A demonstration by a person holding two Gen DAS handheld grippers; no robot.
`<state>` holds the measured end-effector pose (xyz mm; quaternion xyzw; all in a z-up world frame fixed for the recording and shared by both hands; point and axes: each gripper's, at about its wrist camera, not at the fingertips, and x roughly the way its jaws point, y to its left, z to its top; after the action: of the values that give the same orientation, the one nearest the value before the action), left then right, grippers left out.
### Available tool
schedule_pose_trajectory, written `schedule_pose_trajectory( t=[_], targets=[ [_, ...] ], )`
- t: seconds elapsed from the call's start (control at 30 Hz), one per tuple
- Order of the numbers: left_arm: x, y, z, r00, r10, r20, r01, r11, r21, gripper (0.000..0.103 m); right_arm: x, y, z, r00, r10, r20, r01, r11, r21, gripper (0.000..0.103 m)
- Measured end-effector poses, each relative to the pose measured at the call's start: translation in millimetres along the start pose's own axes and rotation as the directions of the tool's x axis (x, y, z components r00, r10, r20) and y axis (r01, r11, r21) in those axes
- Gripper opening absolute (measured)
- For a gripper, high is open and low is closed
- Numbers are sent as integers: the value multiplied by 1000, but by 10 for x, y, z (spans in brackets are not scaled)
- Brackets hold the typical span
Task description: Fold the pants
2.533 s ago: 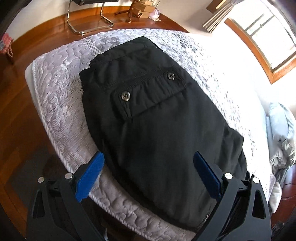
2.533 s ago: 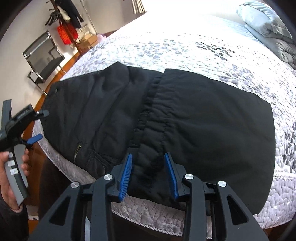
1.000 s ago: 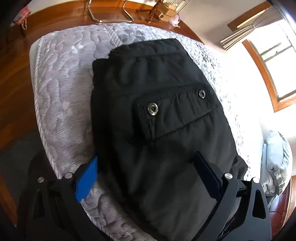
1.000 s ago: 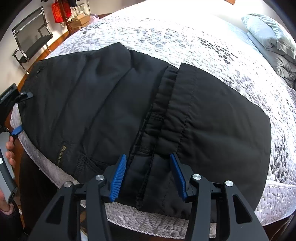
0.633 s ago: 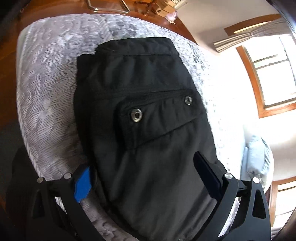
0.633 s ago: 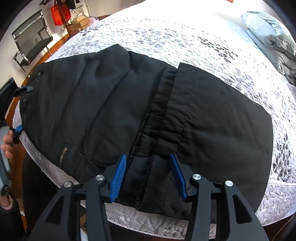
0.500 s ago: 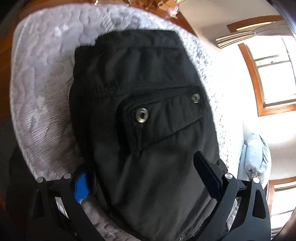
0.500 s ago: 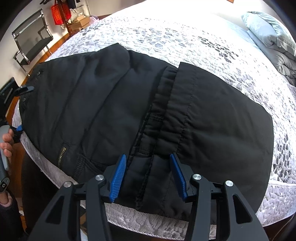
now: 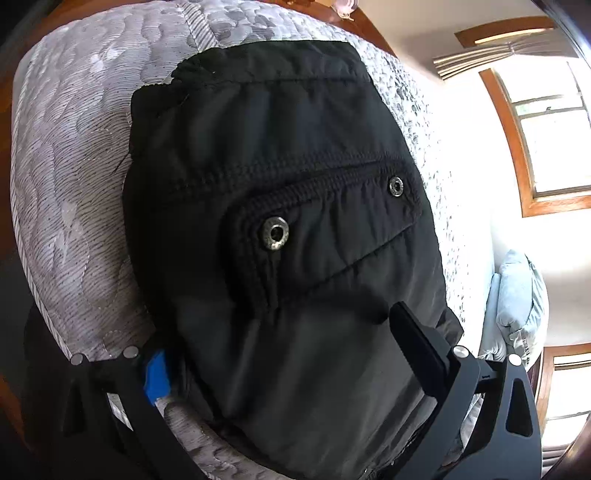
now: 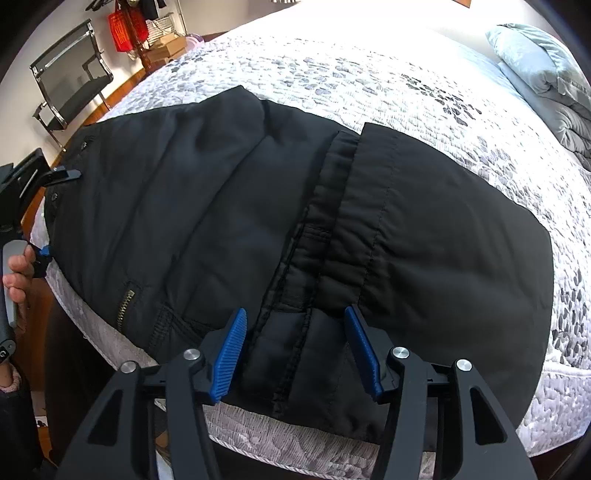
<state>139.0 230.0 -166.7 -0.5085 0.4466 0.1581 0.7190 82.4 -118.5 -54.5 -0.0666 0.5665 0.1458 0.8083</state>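
Observation:
Black pants (image 10: pixel 229 221) lie folded across the near edge of the bed (image 10: pixel 369 74). A flap pocket with two metal snaps (image 9: pixel 274 233) faces me in the left wrist view, where the pants (image 9: pixel 295 295) fill the frame. My left gripper (image 9: pixel 284 354) is open, its jaws astride the pants' end, one finger under the cloth edge by the mattress. It also shows at the left of the right wrist view (image 10: pixel 44 210). My right gripper (image 10: pixel 295 350) is open, its jaws astride the folded seam at the near edge, just above the cloth.
A grey quilted mattress cover (image 9: pixel 74 147) carries the pants. A folded grey duvet (image 10: pixel 546 74) lies at the far right. A black chair (image 10: pixel 70 92), a red bag (image 10: pixel 123 29) and boxes stand on the wooden floor beyond the bed's left end.
My left gripper has moved closer and lower onto the pants' end, its lower finger sliding under the cloth edge. The right gripper has barely moved.

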Motion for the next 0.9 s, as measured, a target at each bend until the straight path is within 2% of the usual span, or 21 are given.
schedule_pose_trajectory(
  t=[0.07, 0.13, 0.2, 0.3, 0.5, 0.7, 0.9],
  targets=[
    [-39, -7, -24, 1000, -3, 7, 3, 1000, 23, 98, -2, 2, -7, 1000, 4, 1, -4, 1000, 3, 56],
    [-78, -37, -26, 999, 19, 30, -20, 999, 30, 85, 4, 0, -12, 1000, 7, 2, -7, 1000, 2, 56],
    [-121, -37, -60, 998, 35, 55, -35, 999, 11, 61, 12, -6, -17, 1000, 12, 4, -12, 1000, 4, 57],
    [-141, -15, -68, 997, 36, 63, -36, 999, -3, 41, 12, -25, -30, 1000, 20, 7, -20, 1000, 3, 59],
    [-274, 77, -74, 998, 7, 69, -6, 1000, -22, 18, 14, -61, -56, 999, 42, 14, -42, 999, 10, 60],
    [-527, -60, -177, 989, -44, 140, 33, 996, 79, 11, 22, -118, -75, 998, 61, 23, -62, 998, 23, 60],
    [-791, -448, -400, 963, -141, 232, 82, 965, 248, 11, 34, -175, -82, 996, 87, 29, -88, 996, 28, 61]
  ],
)
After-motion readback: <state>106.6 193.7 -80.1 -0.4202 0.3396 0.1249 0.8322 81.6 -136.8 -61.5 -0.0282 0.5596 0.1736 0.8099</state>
